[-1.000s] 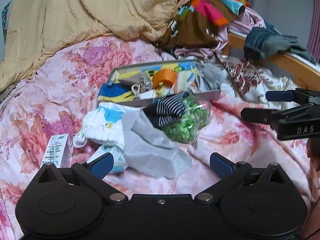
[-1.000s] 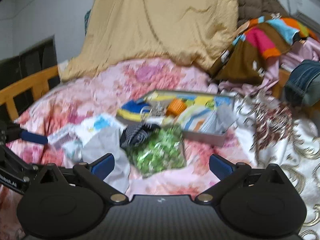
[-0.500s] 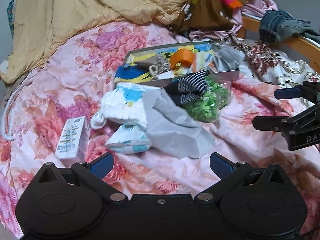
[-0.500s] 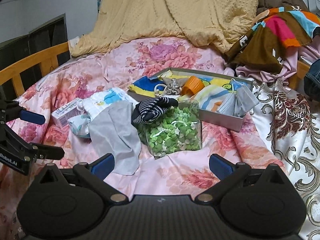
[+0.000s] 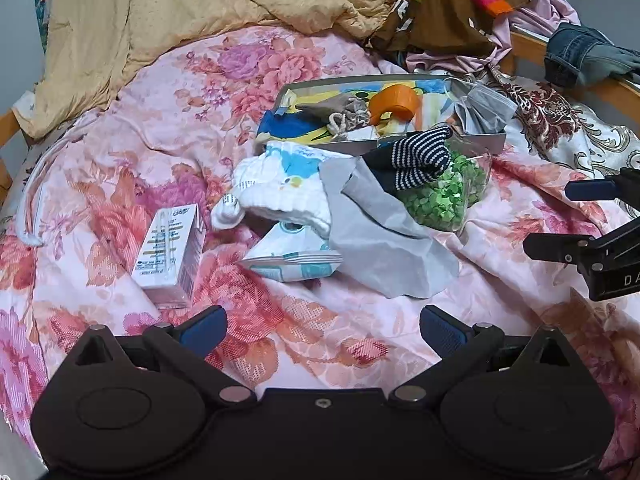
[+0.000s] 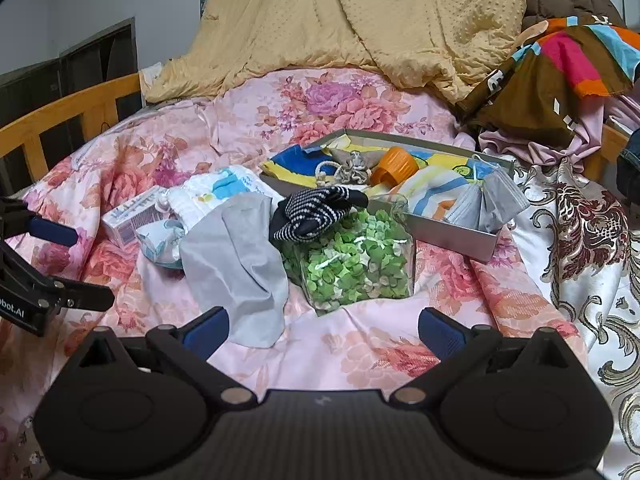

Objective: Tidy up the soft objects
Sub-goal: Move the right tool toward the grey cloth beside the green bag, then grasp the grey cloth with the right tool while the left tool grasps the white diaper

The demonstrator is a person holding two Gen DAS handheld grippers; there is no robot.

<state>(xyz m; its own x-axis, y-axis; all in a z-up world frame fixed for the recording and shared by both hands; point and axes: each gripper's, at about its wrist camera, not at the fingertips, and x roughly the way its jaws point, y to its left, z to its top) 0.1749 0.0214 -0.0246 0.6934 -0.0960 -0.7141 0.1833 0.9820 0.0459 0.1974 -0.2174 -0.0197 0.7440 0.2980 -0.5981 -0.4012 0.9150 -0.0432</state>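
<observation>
On the pink floral bedspread lies a pile: a grey cloth (image 5: 380, 236) (image 6: 236, 264), a striped black-and-white sock (image 5: 420, 156) (image 6: 316, 212), a white patterned cloth (image 5: 280, 188) (image 6: 212, 196), a tissue pack (image 5: 292, 256) and a clear bag of green pieces (image 5: 444, 196) (image 6: 352, 260). Behind them a shallow grey box (image 5: 480, 142) (image 6: 452, 236) holds colourful cloths, grey masks and an orange roll (image 5: 394, 100). My left gripper (image 5: 322, 330) is open and empty, short of the pile. My right gripper (image 6: 322, 328) is open and empty, just before the grey cloth and bag.
A small white carton (image 5: 172, 256) lies left of the pile. A yellow blanket (image 6: 360, 20) and heaped clothes (image 6: 560, 72) fill the back. A wooden bed rail (image 6: 60, 116) runs along the left. A brocade cloth (image 6: 580, 240) lies right.
Both grippers have pulled back and risen, so the pile sits farther off and lower in view. Nothing on the bed has moved.
</observation>
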